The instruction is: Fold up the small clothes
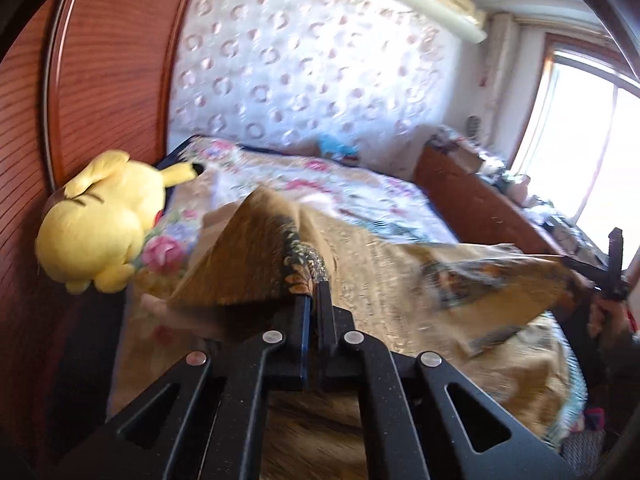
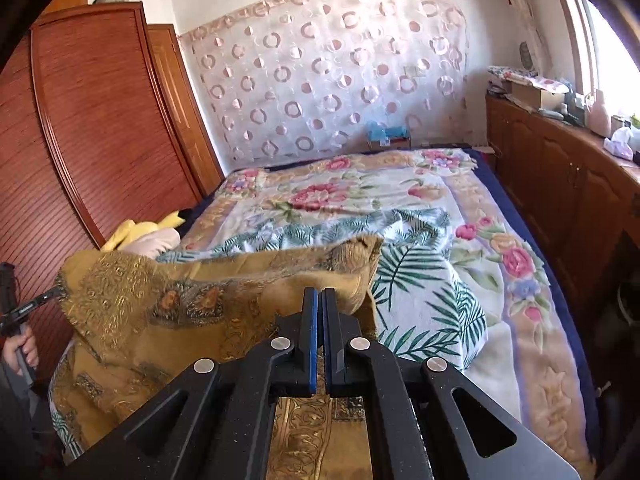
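Observation:
A mustard-gold patterned garment with dark ornamental print is held stretched above the bed between both grippers. My left gripper is shut on one of its corners, the cloth bunching over the fingertips. My right gripper is shut on the other corner of the garment, which sags between the two and hangs down under the fingers. In the left wrist view the right gripper shows at the far right; in the right wrist view the left gripper shows at the far left.
The bed carries a floral blanket and a leaf-print cloth. A yellow plush toy lies at the bed's left edge against a wooden wardrobe. A wooden cabinet with clutter runs along the right, under a window.

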The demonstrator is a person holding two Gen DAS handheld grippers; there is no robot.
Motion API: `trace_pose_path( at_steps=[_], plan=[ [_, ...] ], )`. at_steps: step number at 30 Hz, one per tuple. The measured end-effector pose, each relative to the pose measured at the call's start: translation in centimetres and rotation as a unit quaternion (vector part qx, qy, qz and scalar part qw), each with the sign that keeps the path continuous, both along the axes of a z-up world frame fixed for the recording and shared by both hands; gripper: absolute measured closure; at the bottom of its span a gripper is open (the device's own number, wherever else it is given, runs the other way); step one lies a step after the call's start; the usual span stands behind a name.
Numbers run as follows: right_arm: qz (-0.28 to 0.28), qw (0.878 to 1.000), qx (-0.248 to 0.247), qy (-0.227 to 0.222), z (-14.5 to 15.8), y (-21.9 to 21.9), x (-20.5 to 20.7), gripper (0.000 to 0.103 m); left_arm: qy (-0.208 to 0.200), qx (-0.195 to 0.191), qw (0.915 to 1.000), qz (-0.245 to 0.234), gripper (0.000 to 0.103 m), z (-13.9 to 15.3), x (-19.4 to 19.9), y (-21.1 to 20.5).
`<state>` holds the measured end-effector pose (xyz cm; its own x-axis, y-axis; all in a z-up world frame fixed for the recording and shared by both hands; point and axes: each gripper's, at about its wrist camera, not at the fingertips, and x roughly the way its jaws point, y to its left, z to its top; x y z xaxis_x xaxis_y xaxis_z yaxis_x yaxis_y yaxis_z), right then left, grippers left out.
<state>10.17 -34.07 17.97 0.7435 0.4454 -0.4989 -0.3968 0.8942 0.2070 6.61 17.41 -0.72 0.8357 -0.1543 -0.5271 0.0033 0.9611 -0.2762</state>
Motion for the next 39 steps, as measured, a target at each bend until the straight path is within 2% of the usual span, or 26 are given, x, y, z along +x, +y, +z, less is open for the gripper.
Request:
trace_pose_path(
  at_steps=[4, 7, 9, 16, 19, 22, 25, 27, 30, 34, 37, 39],
  plan=[
    [-0.001, 1.000, 0.000, -0.011, 0.4, -0.9, -2.1, 0.102, 0.003, -0.013, 0.9995, -0.029, 0.100, 0.8, -3.6, -1.9],
    [0.000, 1.000, -0.004, -0.009, -0.1, -1.9, -4.1, 0.102, 0.017, -0.008, 0.9991, -0.038, 0.100, 0.0, -6.0, -2.9],
    [-0.001, 1.000, -0.007, -0.006, -0.4, -2.5, -5.4, 0.102, 0.030, -0.017, 0.9987, -0.039, 0.100, -1.0, -7.4, -3.1],
    [-0.010, 1.000, 0.021, -0.020, 1.8, -5.0, -8.7, 0.102, 0.046, -0.023, 0.9986, -0.011, 0.100, -2.1, -10.2, -1.8],
    [-0.006, 0.999, 0.013, -0.035, 2.5, -5.0, -9.8, 0.102, 0.054, -0.016, 0.9984, 0.000, 0.100, -2.3, -10.2, -1.4],
    [0.000, 1.000, -0.002, -0.019, 0.7, -4.7, -10.6, 0.102, 0.072, -0.008, 0.9974, 0.002, 0.100, -3.5, -10.4, -1.7],
    [0.000, 0.999, -0.033, 0.013, -2.6, -4.4, -11.0, 0.102, 0.089, -0.002, 0.9960, 0.006, 0.100, -4.9, -10.4, -1.9],
    [-0.002, 0.999, -0.033, 0.038, -4.7, -4.5, -11.1, 0.102, 0.101, -0.001, 0.9948, 0.011, 0.098, -5.9, -10.3, -1.6],
    [-0.011, 0.997, -0.042, 0.067, -7.9, -4.5, -11.4, 0.102, 0.118, -0.005, 0.9929, 0.016, 0.085, -7.2, -10.2, -1.2],
    [-0.014, 0.995, -0.046, 0.083, -9.5, -4.1, -11.9, 0.101, 0.125, 0.007, 0.9919, 0.024, 0.061, -7.9, -10.5, -1.1],
    [-0.023, 0.995, -0.062, 0.077, -9.6, -3.6, -12.8, 0.091, 0.130, 0.010, 0.9911, 0.027, 0.061, -8.3, -10.5, -0.9],
    [-0.026, 0.994, -0.073, 0.072, -9.5, -3.2, -14.0, 0.074, 0.136, 0.014, 0.9901, 0.032, 0.061, -8.7, -10.4, -0.9]
  ],
)
